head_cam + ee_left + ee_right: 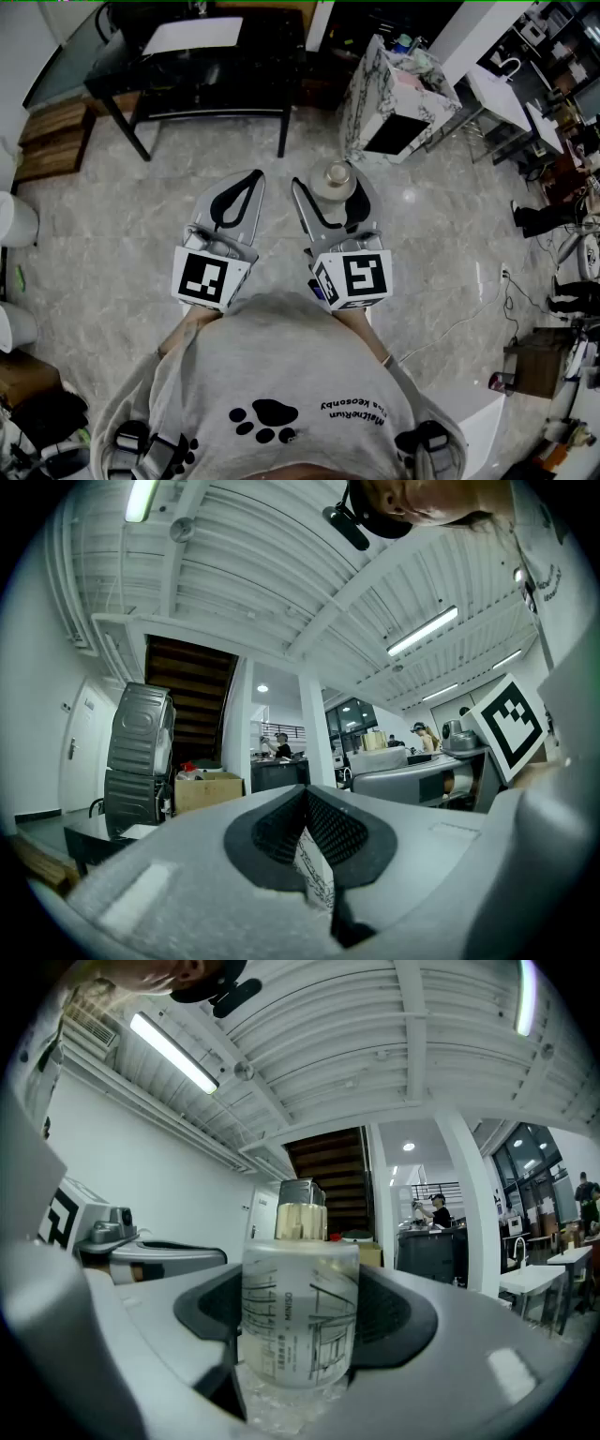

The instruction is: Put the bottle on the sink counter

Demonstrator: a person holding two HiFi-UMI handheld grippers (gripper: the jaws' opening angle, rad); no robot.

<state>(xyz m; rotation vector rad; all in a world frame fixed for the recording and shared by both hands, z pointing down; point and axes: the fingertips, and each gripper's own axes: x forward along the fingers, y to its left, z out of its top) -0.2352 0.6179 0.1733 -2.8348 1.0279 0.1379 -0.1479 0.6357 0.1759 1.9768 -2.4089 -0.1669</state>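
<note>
Carrying the bottle is the job of my right gripper. Its jaws stand wide, yet the dark pads press on both sides of the frosted body, so the spread is only the bottle's own width. I grip the broad body and not the narrow pale cap, which I judge to be the steadier hold.

The bottle stands upright between the jaws, in the air above the marbled floor. It rests on nothing, just in front of my chest.

My left gripper has its jaws together at the tips with nothing between them. It hangs just beside the right one, apart from the bottle. I reckon it is idle because one grip is enough for a thing this small.

The bottle is not yet on any counter. A marble-patterned cabinet stands ahead and a little to my right. A white top with a curved tap lies farther right. Which of them is the sink counter I cannot tell. Holding the bottle upright and close to me should guard it against tipping on the way there.
</note>
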